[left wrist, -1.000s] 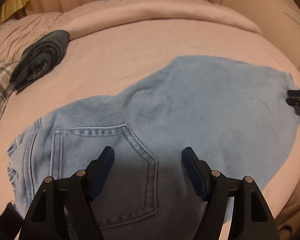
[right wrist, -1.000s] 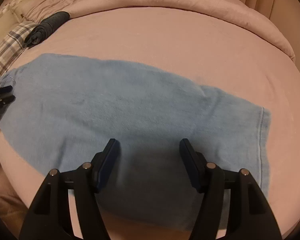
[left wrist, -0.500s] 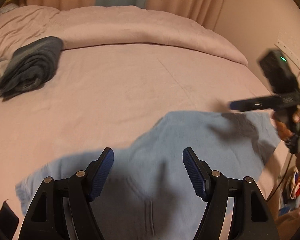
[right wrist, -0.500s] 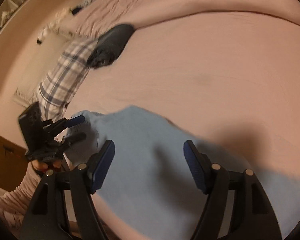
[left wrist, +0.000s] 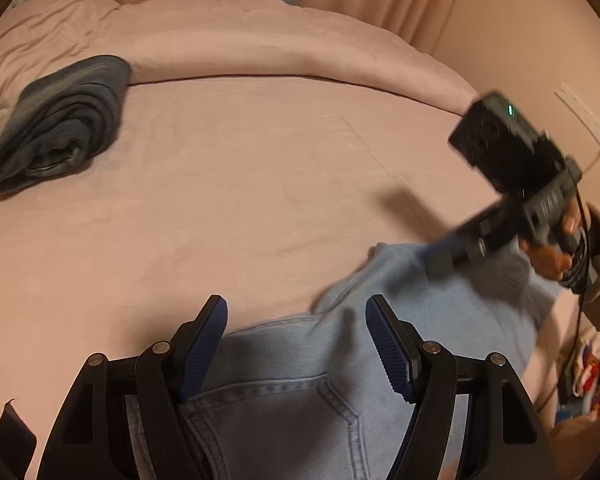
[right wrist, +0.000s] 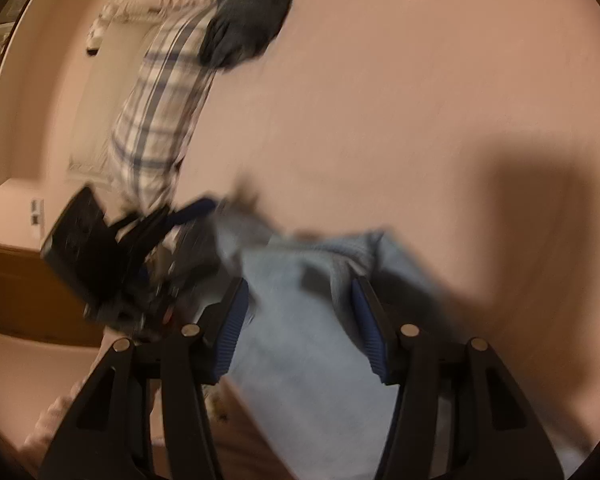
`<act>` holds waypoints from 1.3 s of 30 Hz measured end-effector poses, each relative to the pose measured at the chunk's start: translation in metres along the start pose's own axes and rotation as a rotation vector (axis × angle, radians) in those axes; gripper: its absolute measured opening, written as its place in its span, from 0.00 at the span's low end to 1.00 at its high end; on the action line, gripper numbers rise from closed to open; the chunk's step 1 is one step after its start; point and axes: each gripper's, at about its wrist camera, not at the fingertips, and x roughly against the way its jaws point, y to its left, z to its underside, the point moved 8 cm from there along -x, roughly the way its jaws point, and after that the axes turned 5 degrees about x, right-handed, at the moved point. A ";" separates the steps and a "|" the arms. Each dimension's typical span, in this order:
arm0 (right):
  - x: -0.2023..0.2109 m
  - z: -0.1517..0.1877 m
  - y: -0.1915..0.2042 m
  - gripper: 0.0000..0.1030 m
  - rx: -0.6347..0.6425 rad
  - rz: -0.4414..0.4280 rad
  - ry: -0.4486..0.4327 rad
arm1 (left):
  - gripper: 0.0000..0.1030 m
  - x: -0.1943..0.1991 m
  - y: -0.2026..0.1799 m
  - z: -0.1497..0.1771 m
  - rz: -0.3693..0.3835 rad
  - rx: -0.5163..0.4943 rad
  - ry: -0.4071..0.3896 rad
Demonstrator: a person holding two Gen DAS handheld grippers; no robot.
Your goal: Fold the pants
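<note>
Light blue jeans lie on the pink bed, back pocket up, at the near edge. My left gripper is open and empty, its blue pads over the waist end of the jeans. My right gripper is open and empty above the blue fabric; that view is blurred. The right gripper also shows in the left wrist view, low over the jeans' right end. The left gripper also shows in the right wrist view, blurred, at the jeans' left end.
A folded dark grey garment lies at the far left of the bed. A plaid pillow lies beside it. A rolled pink duvet runs along the back. A wall is at right.
Both grippers have lifted and swung toward each other, so the jeans now fill less of each view. The jeans look bunched shorter than one second ago. Both stay open.
</note>
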 end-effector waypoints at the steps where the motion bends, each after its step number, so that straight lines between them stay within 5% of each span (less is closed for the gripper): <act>1: -0.005 0.008 0.003 0.52 0.000 -0.014 0.021 | 0.69 0.000 -0.001 -0.002 0.016 -0.011 0.008; 5: -0.008 0.035 0.008 0.50 -0.001 -0.054 0.021 | 0.70 -0.010 -0.012 -0.010 0.052 -0.073 0.054; 10: -0.002 0.025 -0.018 0.48 -0.145 -0.069 -0.070 | 0.69 -0.034 -0.003 -0.002 -0.028 -0.112 0.120; 15: 0.003 0.023 -0.030 0.49 -0.235 -0.115 -0.099 | 0.69 -0.034 0.003 0.008 -0.028 -0.102 0.116; 19: 0.002 0.011 -0.026 0.47 -0.220 -0.065 -0.127 | 0.69 -0.034 0.004 0.007 -0.024 -0.087 0.117; 26: -0.009 0.012 -0.038 0.21 -0.233 0.017 -0.039 | 0.69 -0.032 0.003 0.010 -0.029 -0.099 0.110; 29: -0.005 0.005 -0.036 0.08 -0.178 0.048 -0.087 | 0.70 -0.031 0.006 0.014 -0.036 -0.085 0.108; 33: 0.011 -0.017 -0.009 0.06 -0.010 0.138 -0.179 | 0.70 -0.027 0.008 0.015 -0.041 -0.069 0.096; 39: -0.003 -0.041 -0.015 0.07 0.203 0.324 -0.088 | 0.70 -0.021 0.015 0.011 -0.055 -0.007 0.072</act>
